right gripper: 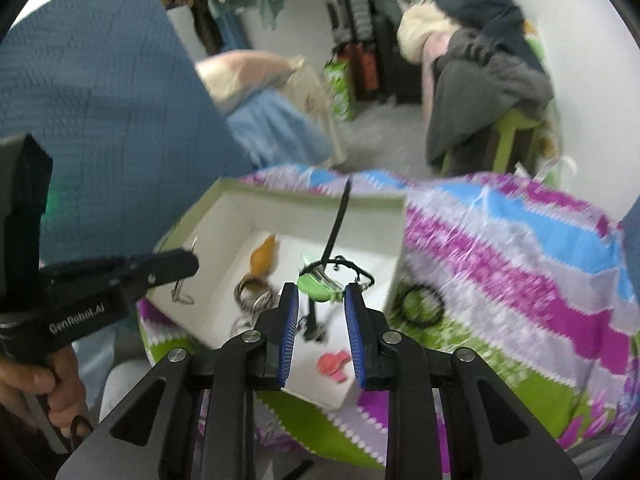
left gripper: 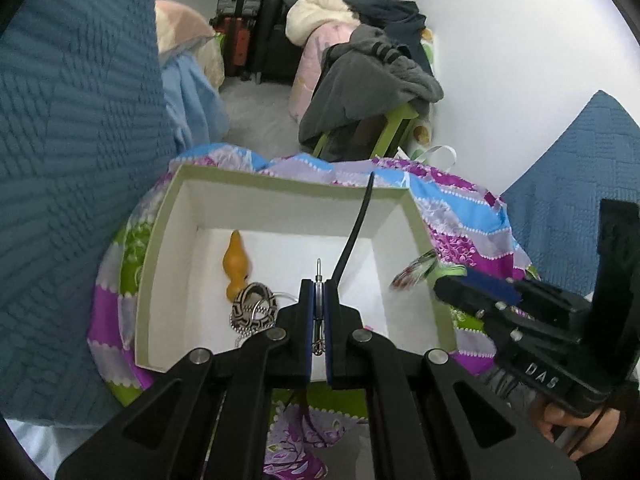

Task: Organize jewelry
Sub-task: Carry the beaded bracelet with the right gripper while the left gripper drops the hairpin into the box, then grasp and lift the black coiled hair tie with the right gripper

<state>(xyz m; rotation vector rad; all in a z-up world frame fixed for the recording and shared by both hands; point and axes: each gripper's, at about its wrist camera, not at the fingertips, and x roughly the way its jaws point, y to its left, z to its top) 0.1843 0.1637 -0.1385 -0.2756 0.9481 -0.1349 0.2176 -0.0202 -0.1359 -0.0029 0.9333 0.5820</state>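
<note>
Already over the white box (left gripper: 280, 200), the left tongs (left gripper: 319, 320) are clenched on a metal pin (left gripper: 319, 276), its long axis pointing forward along them; right tongs (right gripper: 322, 320) hang released, nearby.

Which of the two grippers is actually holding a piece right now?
The left gripper. Its blue pads are shut on a thin metal pin above the white box. The right gripper is open, holding nothing.
</note>
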